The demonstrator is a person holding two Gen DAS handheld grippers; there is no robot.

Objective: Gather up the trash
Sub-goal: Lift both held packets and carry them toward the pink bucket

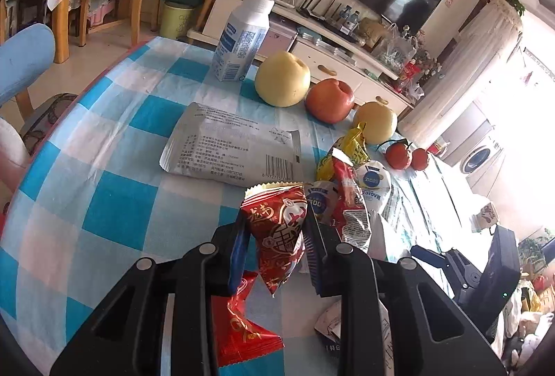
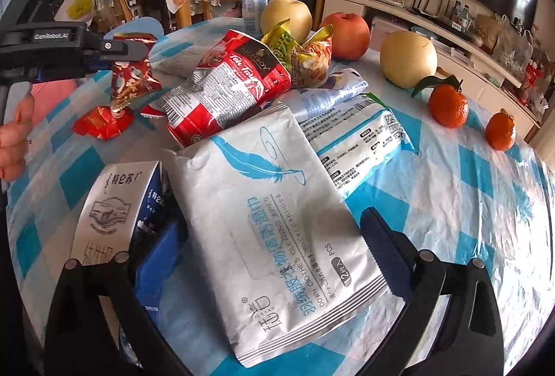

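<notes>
My left gripper (image 1: 277, 227) is shut on a red snack wrapper (image 1: 281, 247) and holds it clear of the checked tablecloth (image 1: 104, 202). A second red wrapper (image 1: 239, 331) lies flat beneath it. From the right wrist view, the same left gripper (image 2: 128, 60) hangs at the far left with that wrapper (image 2: 133, 84) dangling. My right gripper (image 2: 267, 220) stands open wide around a white wipes pack (image 2: 277, 220) lying on the table. Its right finger (image 2: 385, 247) is just beside the pack's edge. Its left finger is partly hidden by a silver milk carton (image 2: 111, 213).
A heap of wrappers sits mid-table: a red tea bag pack (image 2: 229, 81), a yellow-green wrapper (image 2: 295, 53), a blue-white pack (image 2: 357, 140). A grey flat pack (image 1: 236, 147) lies nearby. Pears, an apple (image 2: 347, 32), tangerines (image 2: 447, 105) and a white bottle (image 1: 242, 39) stand behind.
</notes>
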